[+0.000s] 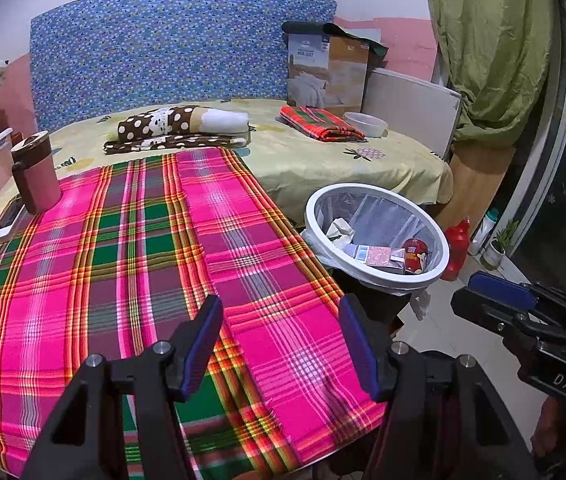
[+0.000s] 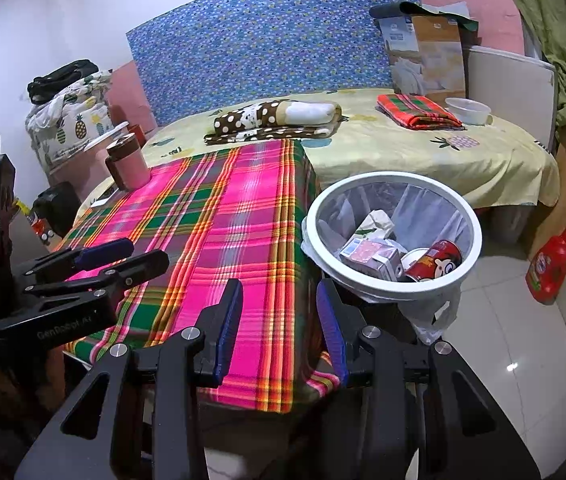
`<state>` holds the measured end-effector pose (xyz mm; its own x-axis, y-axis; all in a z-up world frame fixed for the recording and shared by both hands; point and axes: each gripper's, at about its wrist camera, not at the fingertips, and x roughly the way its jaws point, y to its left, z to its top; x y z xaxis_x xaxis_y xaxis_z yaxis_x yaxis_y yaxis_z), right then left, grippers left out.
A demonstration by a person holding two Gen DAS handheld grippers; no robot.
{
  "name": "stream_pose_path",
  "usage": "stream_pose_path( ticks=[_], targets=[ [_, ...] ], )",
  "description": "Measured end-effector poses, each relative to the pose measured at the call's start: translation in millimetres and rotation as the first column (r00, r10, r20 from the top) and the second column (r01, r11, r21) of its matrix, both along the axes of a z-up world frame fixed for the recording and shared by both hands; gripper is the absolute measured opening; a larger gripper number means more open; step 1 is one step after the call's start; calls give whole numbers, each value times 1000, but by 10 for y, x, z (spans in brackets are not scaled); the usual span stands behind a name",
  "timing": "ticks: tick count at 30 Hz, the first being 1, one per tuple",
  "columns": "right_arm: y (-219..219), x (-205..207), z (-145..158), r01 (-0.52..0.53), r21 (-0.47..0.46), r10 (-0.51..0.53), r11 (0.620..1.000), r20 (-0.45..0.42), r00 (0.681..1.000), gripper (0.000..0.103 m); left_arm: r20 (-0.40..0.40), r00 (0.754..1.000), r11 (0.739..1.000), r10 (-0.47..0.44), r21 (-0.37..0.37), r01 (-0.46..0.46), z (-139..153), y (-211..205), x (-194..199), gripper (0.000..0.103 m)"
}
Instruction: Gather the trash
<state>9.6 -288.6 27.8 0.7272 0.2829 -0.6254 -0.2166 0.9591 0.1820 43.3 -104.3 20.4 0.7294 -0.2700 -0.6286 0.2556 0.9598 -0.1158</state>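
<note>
- Currently, the bed with the pale yellow fruit-print sheet (image 1: 323, 160) fills the back of the room, against a blue patterned headboard (image 1: 163, 48).
- In front of the bed stands the table under a pink, green and orange plaid cloth (image 1: 143, 260). A pink lidded cup with a brown band (image 1: 35, 176) stands upright at its far left corner.
- The round white waste bin with a clear plastic liner (image 2: 393, 182) stands on the tiled floor, just beside the table's right edge.
- Trash lies inside the bin: a crumpled pale paper (image 2: 377, 220), a grey-and-pink carton (image 2: 371, 256) and a red printed can (image 2: 437, 260) on its side.
- The left gripper (image 1: 279, 344) hangs over the plaid cloth, jaws set wide apart, nothing between them.
- The right gripper (image 2: 279, 320) hangs at the table's near right corner, jaws partly apart, gripping nothing.
</note>
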Motion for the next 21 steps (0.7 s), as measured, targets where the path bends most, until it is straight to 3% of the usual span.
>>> stream_pose_path(
  ticks=[21],
  targets=[
    [66,-36,5,-6,-3,6,1000,1,1000,41,1,1000,1000,10,9,-10,-18,52,-38,62]
  ],
)
